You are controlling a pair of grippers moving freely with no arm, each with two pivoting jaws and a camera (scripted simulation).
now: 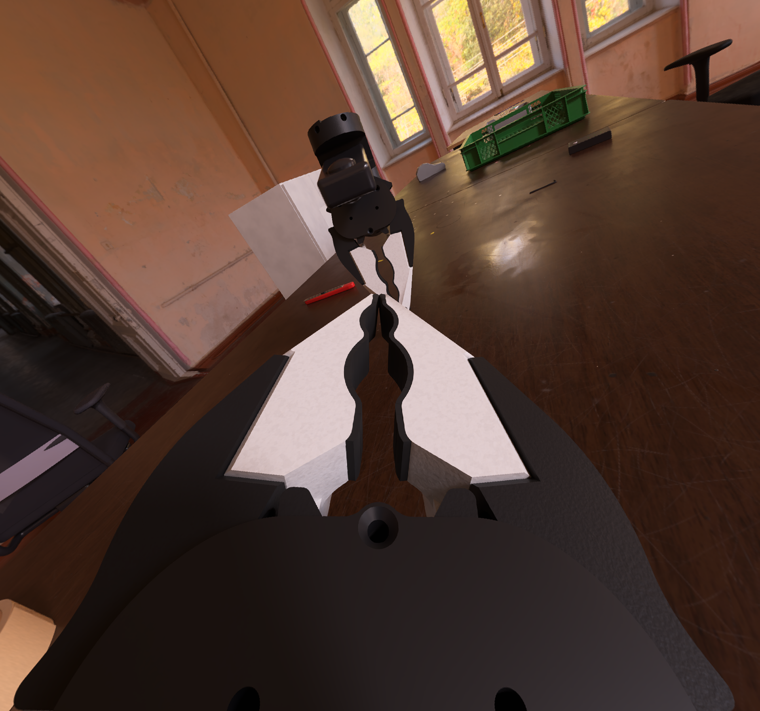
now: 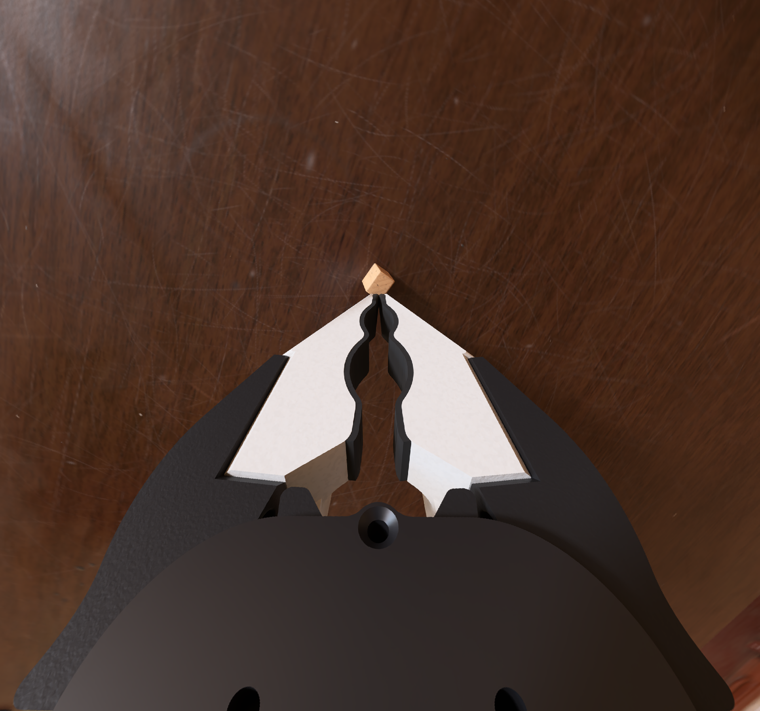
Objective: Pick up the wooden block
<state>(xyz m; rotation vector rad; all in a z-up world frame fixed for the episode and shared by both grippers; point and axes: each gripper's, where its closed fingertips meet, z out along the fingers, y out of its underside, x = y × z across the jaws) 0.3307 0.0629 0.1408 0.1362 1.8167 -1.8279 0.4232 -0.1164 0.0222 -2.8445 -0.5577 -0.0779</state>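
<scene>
A small light wooden block (image 2: 377, 279) lies on the dark brown table (image 2: 534, 157) in the right wrist view. It shows just past the tips of my right gripper (image 2: 378, 298), well below them. That gripper is shut and holds nothing. My left gripper (image 1: 378, 298) is also shut and empty, held low over the table (image 1: 575, 321). In the left wrist view the right gripper (image 1: 388, 286) hangs ahead, pointing down at the table. The block does not show in the left wrist view.
A green crate (image 1: 530, 124) stands at the far end of the table, with a flat black bar (image 1: 590, 142) near it. A white box (image 1: 283, 235) and a red flat object (image 1: 329, 292) sit by the left edge. A chair armrest (image 1: 699, 62) is at the far right.
</scene>
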